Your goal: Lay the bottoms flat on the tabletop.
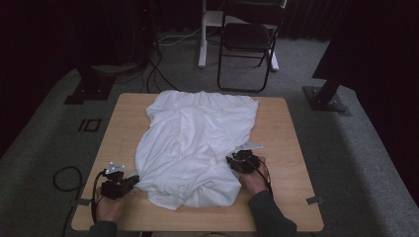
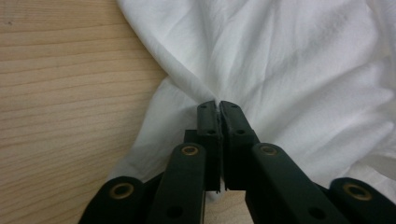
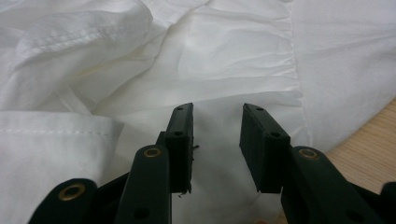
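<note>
a white cloth (image 1: 195,148) lies crumpled over the middle of the wooden surface (image 1: 284,128), reaching from the far edge nearly to the near edge, with bare wood on both sides. the left claw (image 1: 132,180) sits at the cloth's near left corner, held low over the surface by the left hand (image 1: 109,207). in the left gripper view the left claw (image 2: 218,106) has its jaws pressed together on a pinched fold of the cloth (image 2: 289,65), and creases fan out from the pinch; bare wood (image 2: 60,93) shows beside it. the right claw (image 1: 232,160) rests at the cloth's near right edge, with the right hand (image 1: 254,180) behind it and a dark sleeve (image 1: 271,215) coming in from the bottom. in the right gripper view the right claw (image 3: 217,112) stands apart with a clear gap between its jaws, hovering over flat cloth (image 3: 224,51) with a gathered seam beyond; its pads press on nothing. a strip of wood (image 3: 364,154) shows at the right of that view. beyond the surface, a folding chair (image 1: 249,42) stands on the grey carpet (image 1: 360,148), and a black cable (image 1: 66,180) loops on the floor at the left.
</note>
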The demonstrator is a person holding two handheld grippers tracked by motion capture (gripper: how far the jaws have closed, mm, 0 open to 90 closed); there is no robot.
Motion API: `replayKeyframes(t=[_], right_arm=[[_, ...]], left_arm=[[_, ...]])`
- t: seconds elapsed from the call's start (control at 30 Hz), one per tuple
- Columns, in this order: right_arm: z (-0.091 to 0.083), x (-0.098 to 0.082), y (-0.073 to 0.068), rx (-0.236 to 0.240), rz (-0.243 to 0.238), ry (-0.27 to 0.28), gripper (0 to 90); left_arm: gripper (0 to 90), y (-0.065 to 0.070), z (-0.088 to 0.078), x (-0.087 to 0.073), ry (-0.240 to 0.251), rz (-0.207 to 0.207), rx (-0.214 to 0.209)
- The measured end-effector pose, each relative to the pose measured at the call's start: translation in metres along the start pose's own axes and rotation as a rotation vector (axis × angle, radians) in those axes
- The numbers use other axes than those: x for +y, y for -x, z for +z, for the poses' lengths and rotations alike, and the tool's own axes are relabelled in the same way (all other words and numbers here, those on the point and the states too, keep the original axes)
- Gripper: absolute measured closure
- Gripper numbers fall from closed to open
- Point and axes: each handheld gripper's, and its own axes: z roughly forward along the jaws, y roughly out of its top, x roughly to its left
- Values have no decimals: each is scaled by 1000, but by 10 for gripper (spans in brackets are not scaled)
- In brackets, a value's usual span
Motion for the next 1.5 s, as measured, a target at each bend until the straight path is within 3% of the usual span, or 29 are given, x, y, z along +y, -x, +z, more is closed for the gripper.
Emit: replayKeyframes(t=[0.2, 0.4, 0.57, 0.73, 0.77, 0.87, 0.93, 0.97, 1.03, 1.33, 1.5], right_arm=[[2, 0, 1, 1, 3, -6, 632], [4, 0, 0, 0, 5, -5, 569], [11, 8, -4, -25, -6, -9, 505], [25, 20, -11, -81, -55, -24, 473], [29, 22, -11, -85, -62, -31, 471], [39, 23, -12, -103, -86, -84, 538], [39, 24, -11, -92, -67, -86, 732], [38, 24, -12, -95, -73, -91, 834], [36, 24, -14, -147, -103, -105, 898], [7, 5, -4, -170, -71, -42, 900], [-13, -5, 2, -214, -58, -19, 900]], left_arm=[[661, 11, 2, 19, 50, 26, 12], [588, 35, 16, 54, 79, 101, -13], [532, 51, 50, 74, 28, 141, -15], [496, 54, 75, 79, -19, 119, 14], [522, 53, 78, 78, -27, 114, 15], [777, 50, 83, 76, -54, 124, 12], [870, 48, 80, 74, -45, 121, 12], [879, 47, 78, 73, -38, 117, 13], [884, 43, 72, 71, -28, 109, 21], [888, 11, 47, 47, -7, 17, 65], [888, -4, 40, 35, -14, -18, 87]])
